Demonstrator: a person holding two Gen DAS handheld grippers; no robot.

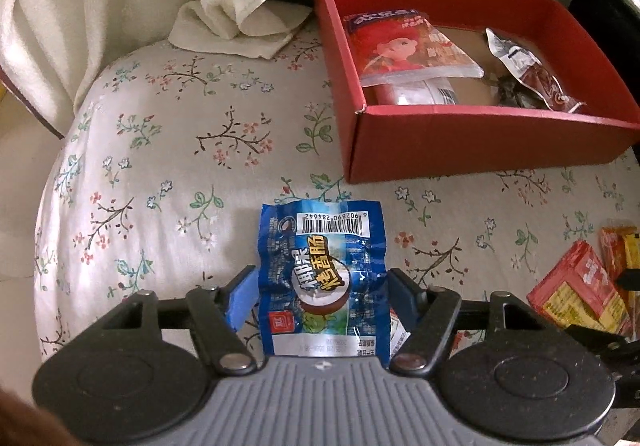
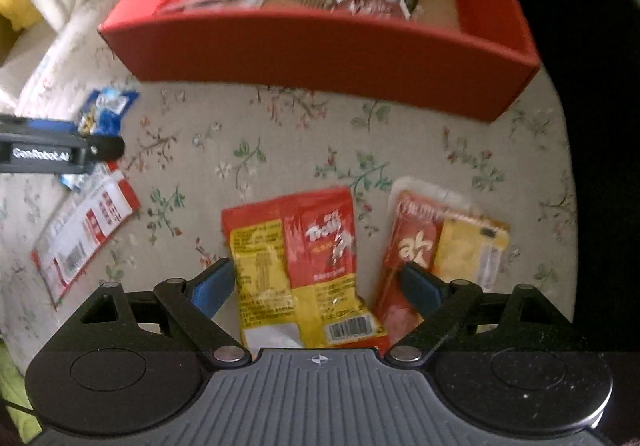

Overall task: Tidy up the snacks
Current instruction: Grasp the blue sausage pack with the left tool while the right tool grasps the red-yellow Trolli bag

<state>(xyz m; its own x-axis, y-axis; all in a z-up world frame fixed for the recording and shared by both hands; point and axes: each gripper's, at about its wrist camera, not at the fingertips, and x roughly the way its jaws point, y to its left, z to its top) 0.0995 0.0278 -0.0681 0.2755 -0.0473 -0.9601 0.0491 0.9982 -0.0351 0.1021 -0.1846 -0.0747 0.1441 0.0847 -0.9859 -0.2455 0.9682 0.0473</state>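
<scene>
— What's in your left gripper (image 1: 320,288)?

— A crinkled blue foil snack packet (image 1: 322,278) with a barcode at its far end. My blue fingers (image 1: 240,300) sit on either side of it, pressed to its edges, so I have it pinched. It hangs over the floral cloth (image 1: 168,174), near the front left corner of the red cardboard box (image 1: 480,142).

— And the box?

— It holds a clear-edged pouch with a red-haired cartoon face (image 1: 404,46) on the left and a crumpled dark red wrapper (image 1: 532,74) on the right.

— Your right gripper (image 2: 318,286)?

— Spread wide, gripping nothing. Between its fingers lies a red and yellow snack bag (image 2: 304,266), flat on the cloth. Just beside it on the right is a red and yellow flat pack (image 2: 440,246), and well off to the left a white and red sachet (image 2: 88,230).
</scene>
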